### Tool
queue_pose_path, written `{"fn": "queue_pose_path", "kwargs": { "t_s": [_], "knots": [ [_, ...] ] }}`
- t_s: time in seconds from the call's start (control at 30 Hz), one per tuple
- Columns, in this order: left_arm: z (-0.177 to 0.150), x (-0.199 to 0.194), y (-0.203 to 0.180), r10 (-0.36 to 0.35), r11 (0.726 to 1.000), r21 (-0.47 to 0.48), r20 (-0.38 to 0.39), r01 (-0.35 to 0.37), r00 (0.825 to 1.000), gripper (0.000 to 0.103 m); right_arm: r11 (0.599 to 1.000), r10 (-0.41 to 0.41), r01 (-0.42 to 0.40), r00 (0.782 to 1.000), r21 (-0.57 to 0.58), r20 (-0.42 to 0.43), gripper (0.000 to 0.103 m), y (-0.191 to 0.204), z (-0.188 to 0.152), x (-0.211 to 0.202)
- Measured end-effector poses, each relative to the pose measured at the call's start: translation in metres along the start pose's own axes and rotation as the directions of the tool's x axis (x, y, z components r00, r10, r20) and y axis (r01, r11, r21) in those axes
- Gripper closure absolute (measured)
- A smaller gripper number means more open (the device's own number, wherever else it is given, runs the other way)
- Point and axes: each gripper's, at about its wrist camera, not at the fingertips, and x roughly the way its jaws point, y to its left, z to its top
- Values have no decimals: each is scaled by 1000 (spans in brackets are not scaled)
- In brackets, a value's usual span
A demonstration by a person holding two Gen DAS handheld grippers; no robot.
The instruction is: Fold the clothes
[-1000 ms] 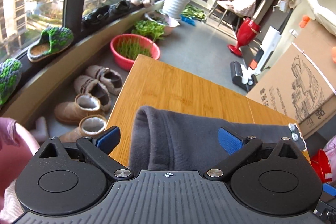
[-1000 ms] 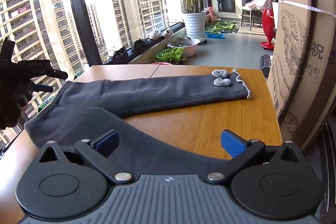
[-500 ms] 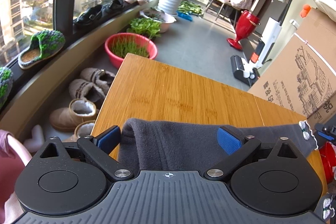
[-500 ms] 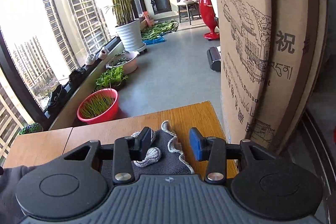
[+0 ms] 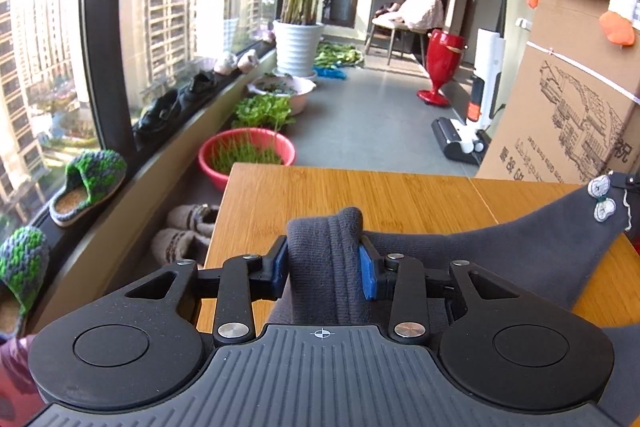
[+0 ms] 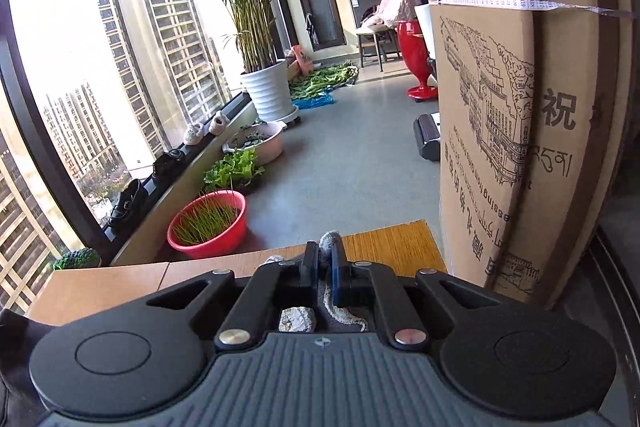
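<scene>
On the left, the left tongs (image 5: 322, 269) are closing on a bunched, ribbed end of the dark grey garment (image 5: 520, 259), a thick roll of fabric squeezed between the blue pads (image 5: 367, 273). The garment lies along the near part of the wooden surface (image 5: 360, 195), and its far end rises off the wood toward the right edge of the left view, where small pale crocheted flowers (image 5: 600, 197) and a light trim show.

That trimmed end is where the right tongs (image 6: 326, 269) are clenched: in the right view the pads sit tight together with the pale edging (image 6: 330, 241) poking out above them and more of it trailing below.

The cloth looks soft, fairly thick and limp, probably fleece or knit. It should be light, not fragile, and likely to sag between the two holds unless kept taut. The ends are sensible places to grip; the ribbed cuff gives bulk to bite on, while the thin trim may slip or stretch.

As for containers, a red basin (image 5: 248, 157) on the floor beyond the surface holds green sprouting grass, a pale pink basin (image 5: 282, 89) further back holds leafy greens, and a white ribbed pot (image 5: 298, 47) holds a tall palm. A large cardboard box (image 6: 500, 131) stands just right of the surface; its contents cannot be seen.
</scene>
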Motion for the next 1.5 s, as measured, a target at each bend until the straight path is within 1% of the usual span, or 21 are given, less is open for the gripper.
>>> {"fn": "queue_pose_path", "kwargs": {
  "t_s": [0.07, 0.17, 0.33, 0.43, 0.47, 0.57, 0.6, 0.63, 0.73, 0.83, 0.87, 0.9, 0.97, 1.0, 1.17, 1.27, 1.3, 1.37, 1.4, 1.47, 1.5],
  "knots": [
    [-2, -36, -3, -35, 999, 11, 60, 34, 998, 64, 998, 55, -57, 997, 32, 57, 97, -9, -1, -46],
    [-18, -79, 0, -79, 996, -23, 81, 81, 994, 64, 994, 89, -93, 992, 50, 86, 97, -24, -20, -105],
    [-77, -115, 10, -140, 986, -95, -13, 139, 990, 60, 995, -77, 82, 993, -58, 85, 97, -37, -83, -158],
    [-102, -126, 21, -156, 978, -148, -61, 146, 986, 52, 992, -123, 124, 992, -22, 42, 96, -49, -107, -177],
    [-105, -129, 26, -160, 974, -169, -59, 148, 985, 49, 994, -109, 110, 993, -4, 38, 94, -50, -109, -181],
    [-99, -133, 40, -163, 956, -251, -15, 155, 986, 33, 997, -69, 67, 997, 49, 28, 67, -55, -113, -194],
    [-95, -131, 45, -165, 947, -279, 5, 160, 986, 20, 997, -52, 50, 998, 66, 25, 58, -56, -114, -196],
    [-91, -127, 48, -164, 939, -305, 19, 162, 986, 13, 997, -34, 32, 999, 77, 22, 56, -54, -115, -194],
    [-84, -106, 45, -149, 937, -320, 0, 141, 989, 12, 997, -17, 17, 1000, 70, -4, 52, -44, -122, -180],
    [-84, -80, 34, -125, 951, -292, -60, 102, 990, 12, 999, -12, 14, 999, 48, -48, 52, -34, -128, -161],
    [-83, -73, 32, -118, 955, -283, -76, 92, 990, 13, 999, -12, 15, 998, 40, -64, 53, -30, -130, -154],
    [-83, -67, 30, -112, 958, -275, -85, 84, 990, 18, 999, -13, 15, 997, 31, -80, 63, -27, -131, -148],
    [-79, -69, 27, -105, 962, -261, -73, 83, 992, 58, 1000, -22, 21, 996, -10, -82, 84, -20, -128, -143],
    [-77, -73, 27, -102, 964, -253, -61, 84, 993, 73, 1000, -21, 20, 998, -20, -64, 88, -18, -124, -146],
    [-73, -97, 23, -96, 972, -215, -3, 94, 995, 72, 999, 1, 0, 999, -45, 39, 89, -17, -107, -175],
    [-87, -100, 22, -71, 980, -191, -40, 62, 997, 70, 999, -23, 23, 1000, -23, -6, 88, -27, -120, -170],
    [-92, -98, 23, -51, 982, -187, -59, 40, 997, 68, 998, -51, 51, 998, -26, -29, 88, -30, -128, -166],
    [-100, -97, 24, -1, 984, -177, -79, -13, 997, 52, 994, -107, 105, 993, -39, -44, 87, -35, -140, -161],
    [-100, -101, 23, 14, 984, -174, -64, -25, 998, 47, 991, -126, 125, 991, -42, -38, 84, -37, -144, -162],
    [-91, -116, 16, 31, 987, -158, 2, -31, 1000, 45, 991, -131, 131, 991, -29, -8, 74, -40, -143, -171],
    [-86, -124, 11, 24, 989, -147, 37, -18, 999, 39, 991, -129, 129, 992, -25, 12, 71, -40, -141, -177]
  ]
}}
